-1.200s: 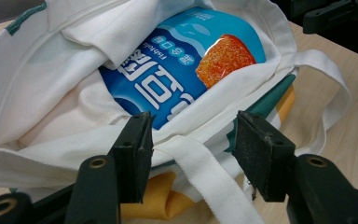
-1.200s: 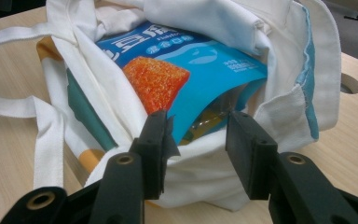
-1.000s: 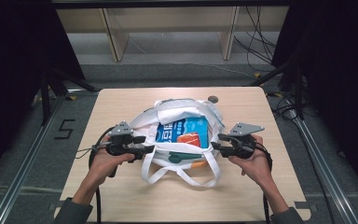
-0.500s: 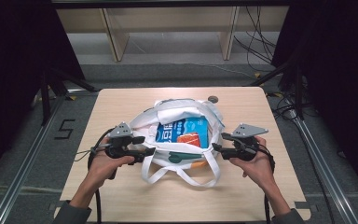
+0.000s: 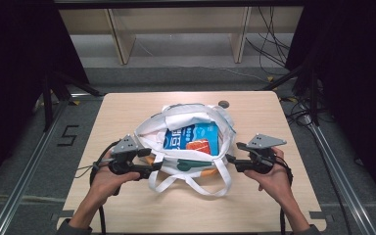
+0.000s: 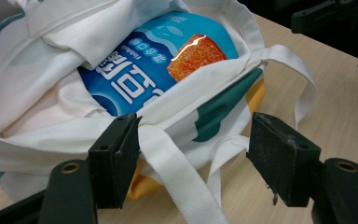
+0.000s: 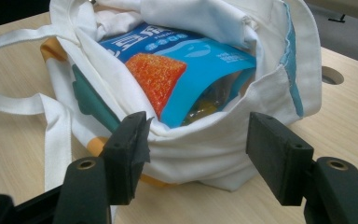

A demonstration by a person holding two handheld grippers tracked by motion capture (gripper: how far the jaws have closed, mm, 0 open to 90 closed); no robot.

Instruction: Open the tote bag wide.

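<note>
**White tote with a blue snack pouch, flanked by two open grippers**

The tote bag (image 5: 188, 147) is soft white canvas, slumped and creased, its mouth gaping upward. Flat woven handle straps (image 5: 196, 183) loop out from its near edge and lie limp on the table (image 5: 127, 107), on the person's side of both grippers. A dark green patch and a strip of orange-yellow show on the bag's near wall, and a pale blue band runs along one rim.

Inside lies a glossy blue pouch (image 5: 192, 138), smooth plastic film with white lettering and a printed orange, grainy-looking rectangle. It rests tilted in the opening, partly covered by folds of cloth.

The left gripper (image 5: 151, 169) sits at the bag's left side, pointing in toward it. Its jaws have just been opening and stand wide apart. In the left gripper view (image 6: 193, 161) the bag's rim and a strap pass between the black, matte, block-shaped pads; the cloth lies against one pad (image 6: 116, 158), while the other stands clear of it, so nothing is clamped.

The right gripper (image 5: 231, 159) mirrors it at the bag's right side. Its jaws too have just been opening. In the right gripper view (image 7: 198, 158) the bag's bulging wall sits between them, close to one pad (image 7: 128, 149) and well apart from the other.

The table is pale, smooth wood-grain laminate, with a small round hole (image 5: 223, 104) beyond the bag, away from both grippers.
</note>
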